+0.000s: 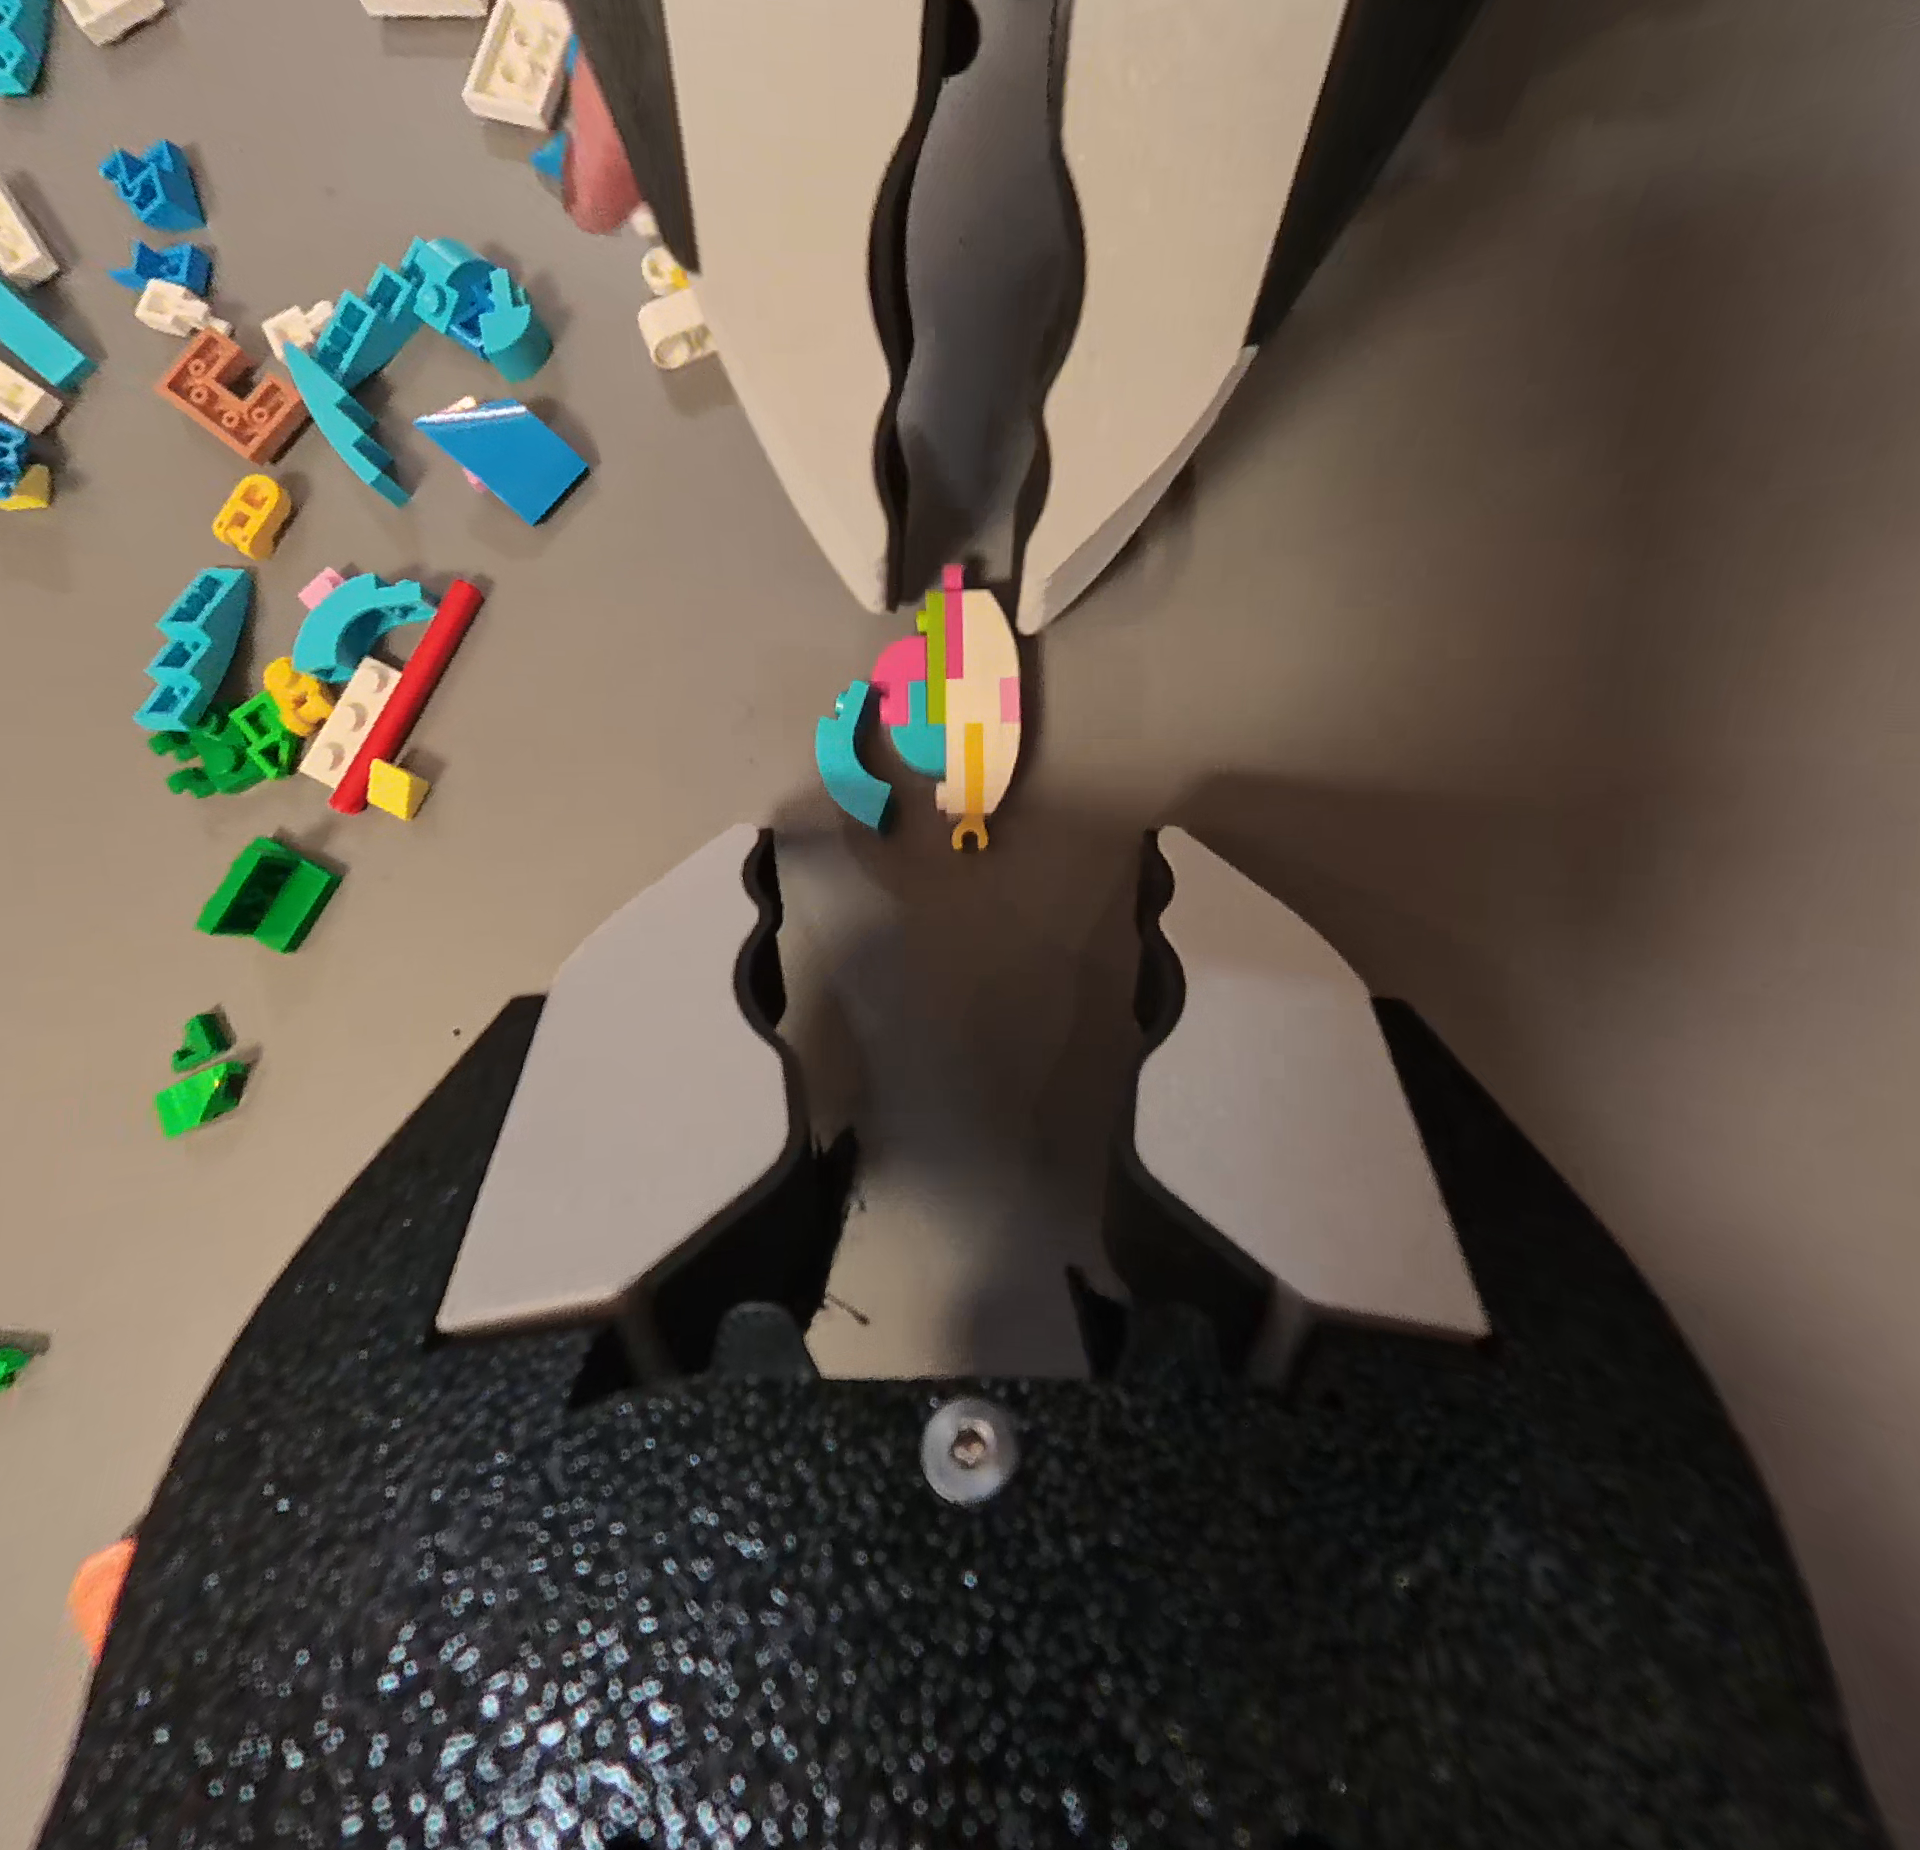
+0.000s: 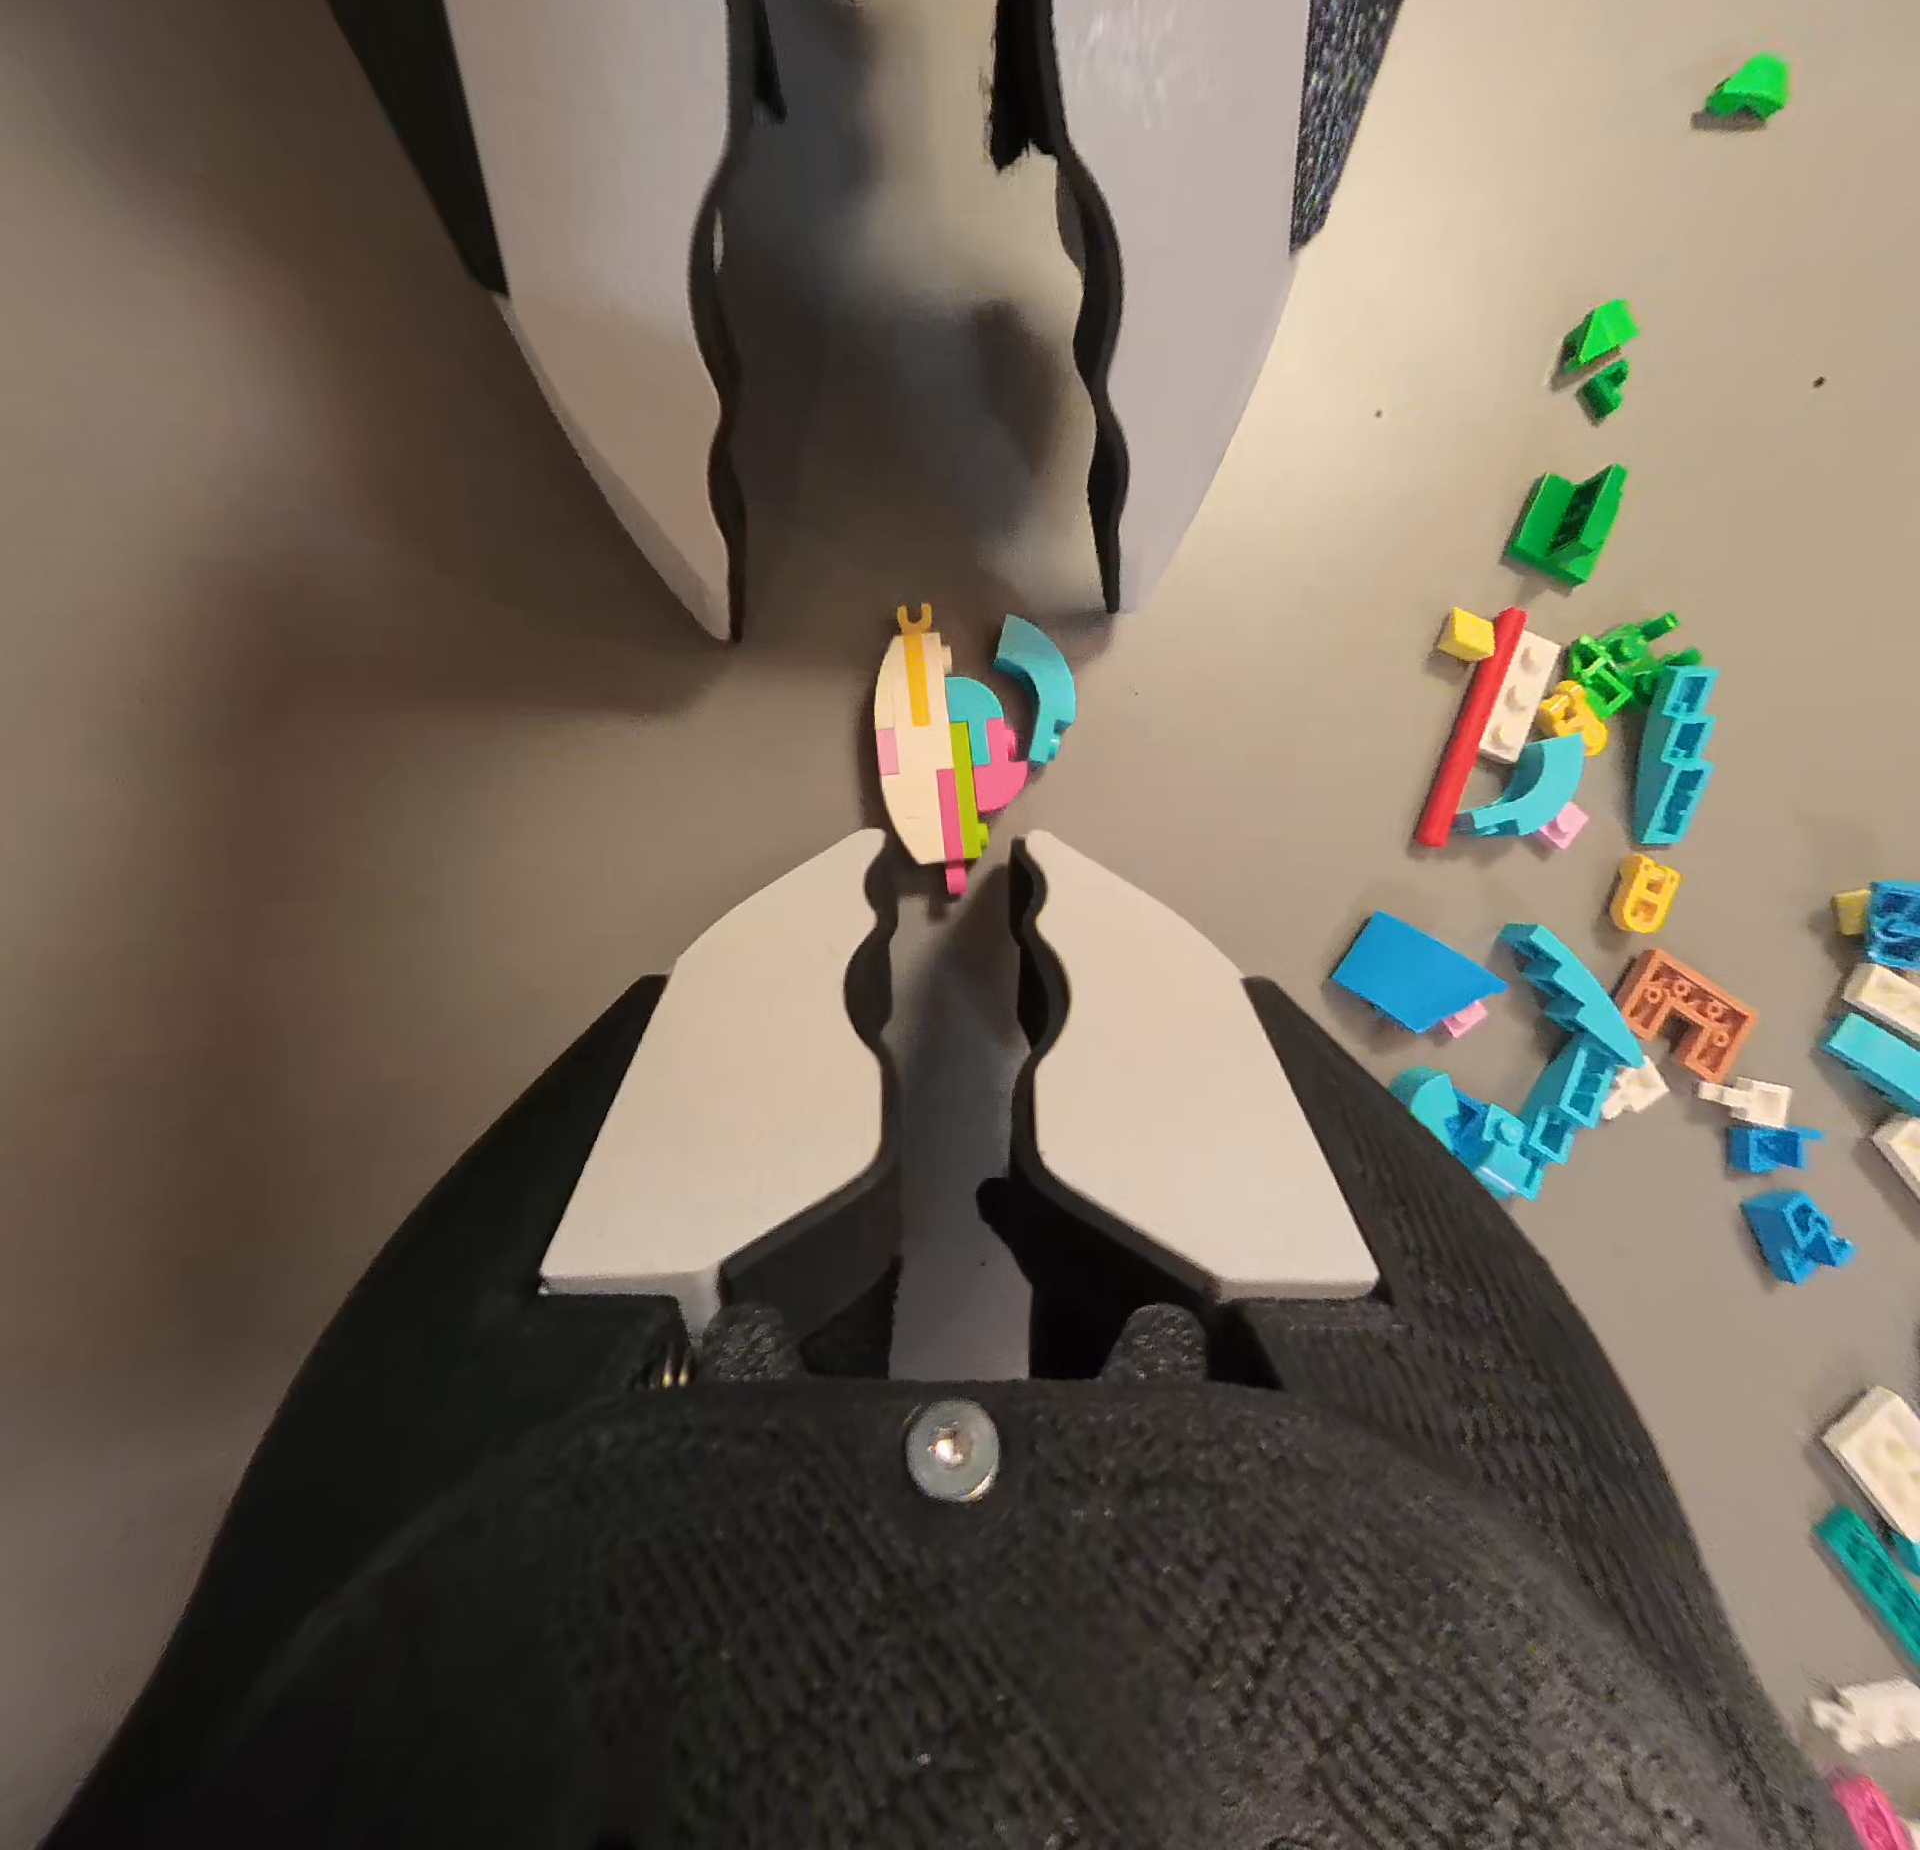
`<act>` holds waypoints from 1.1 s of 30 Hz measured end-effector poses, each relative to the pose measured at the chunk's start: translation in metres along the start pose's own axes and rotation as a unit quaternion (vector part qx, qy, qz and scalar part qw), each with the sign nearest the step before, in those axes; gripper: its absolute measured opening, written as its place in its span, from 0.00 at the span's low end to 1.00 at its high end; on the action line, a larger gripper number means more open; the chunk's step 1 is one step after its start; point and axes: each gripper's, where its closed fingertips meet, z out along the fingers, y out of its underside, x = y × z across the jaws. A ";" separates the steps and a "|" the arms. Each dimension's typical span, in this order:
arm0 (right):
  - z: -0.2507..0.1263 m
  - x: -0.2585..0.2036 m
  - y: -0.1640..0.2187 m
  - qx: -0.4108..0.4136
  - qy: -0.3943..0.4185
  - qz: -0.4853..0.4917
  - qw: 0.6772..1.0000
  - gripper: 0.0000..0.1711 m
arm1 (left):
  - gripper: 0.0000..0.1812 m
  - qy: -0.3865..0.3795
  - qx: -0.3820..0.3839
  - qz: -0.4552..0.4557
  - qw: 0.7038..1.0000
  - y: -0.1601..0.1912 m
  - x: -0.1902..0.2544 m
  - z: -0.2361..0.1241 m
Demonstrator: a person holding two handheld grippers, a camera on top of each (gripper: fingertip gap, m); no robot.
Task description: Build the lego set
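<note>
Both tongs flank small lego assembly, neither gripping.

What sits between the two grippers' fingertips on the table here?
The small multicoloured lego assembly, with a loose teal curved piece lying beside it. Both wrist views show it: the left gripper at the yellow clip end, the right gripper at the opposite tip.

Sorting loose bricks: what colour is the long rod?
Red; the rod shows best in the left wrist view.
</note>
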 end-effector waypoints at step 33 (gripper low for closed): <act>0.010 0.006 -0.017 0.058 -0.021 -0.027 0.998 0.32 | 0.25 -0.010 0.024 -0.029 0.999 -0.007 -0.005 0.006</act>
